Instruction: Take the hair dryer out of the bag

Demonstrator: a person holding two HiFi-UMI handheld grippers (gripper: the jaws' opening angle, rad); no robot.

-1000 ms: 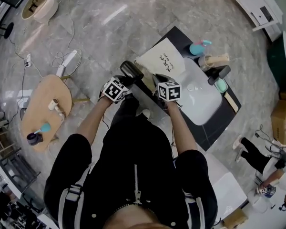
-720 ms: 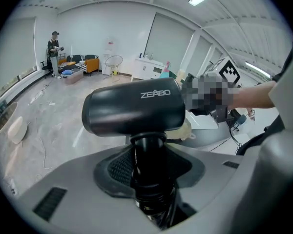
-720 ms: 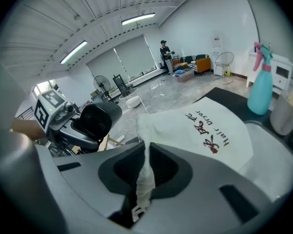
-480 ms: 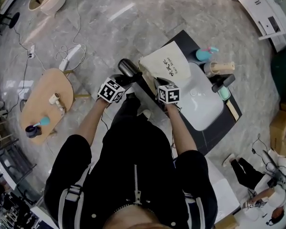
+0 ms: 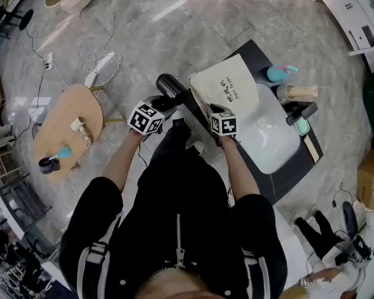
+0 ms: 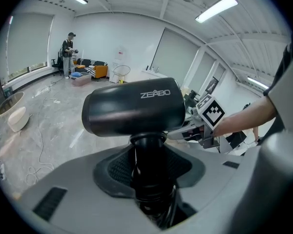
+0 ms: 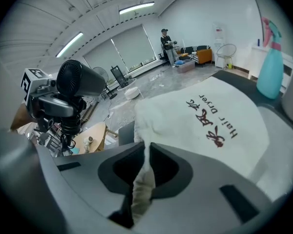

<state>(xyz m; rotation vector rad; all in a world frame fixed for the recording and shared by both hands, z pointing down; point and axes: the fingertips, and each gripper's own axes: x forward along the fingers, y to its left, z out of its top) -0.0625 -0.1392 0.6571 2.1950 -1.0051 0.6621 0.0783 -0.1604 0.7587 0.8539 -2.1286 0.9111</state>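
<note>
The black hair dryer (image 5: 170,86) is outside the bag, held up left of the counter. My left gripper (image 5: 164,103) is shut on its handle (image 6: 147,172), with the barrel (image 6: 134,106) lying crosswise above the jaws. The cream cloth bag (image 5: 227,89) with red print lies flat on the dark counter. My right gripper (image 5: 214,109) is shut on a pinched fold of the bag's near edge (image 7: 145,172). In the right gripper view the hair dryer (image 7: 80,79) shows at the left, apart from the bag (image 7: 205,121).
A white sink basin (image 5: 268,136) is set in the dark counter (image 5: 287,176) beyond the bag. A teal spray bottle (image 5: 280,73) and other bottles (image 5: 299,93) stand behind it. A wooden oval table (image 5: 65,126) and floor cables (image 5: 100,73) lie to the left. A person (image 6: 67,52) stands far off.
My left gripper has lifted the hair dryer a little further from the bag and rolled slightly. My right gripper has sunk toward the counter with the bag's edge.
</note>
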